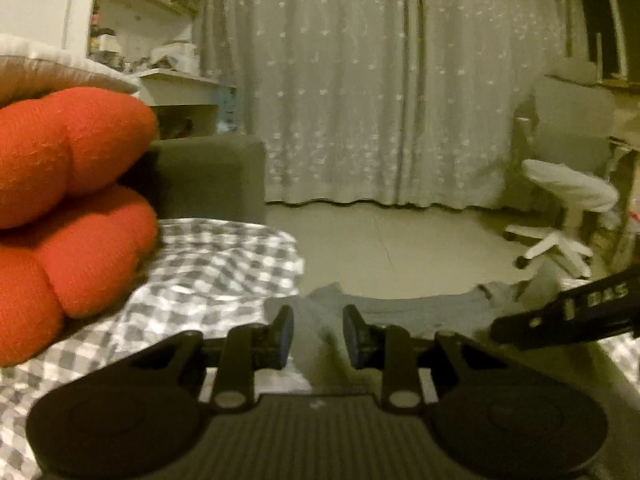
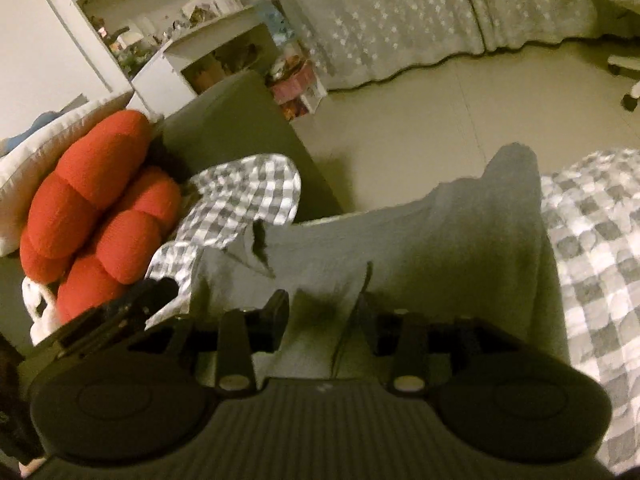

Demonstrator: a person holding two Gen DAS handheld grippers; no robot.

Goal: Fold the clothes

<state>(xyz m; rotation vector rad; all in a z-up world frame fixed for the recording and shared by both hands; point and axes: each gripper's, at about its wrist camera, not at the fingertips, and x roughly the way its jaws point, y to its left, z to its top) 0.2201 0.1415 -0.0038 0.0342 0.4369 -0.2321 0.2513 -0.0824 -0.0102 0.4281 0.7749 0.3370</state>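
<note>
In the left wrist view, the left gripper has its fingers narrowly apart, with a fold of the grey garment between them; whether the pads pinch it cannot be told. An orange cushion crowds the left, and bare floor runs beyond the bed's edge to the curtain.

In the right wrist view, the right gripper holds its fingers apart over the grey garment, a crease between them. The checkered sheet flanks it on the right.

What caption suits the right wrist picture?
Right hand-held gripper over a grey garment on a checked sheet, beside a red cushion.
</note>
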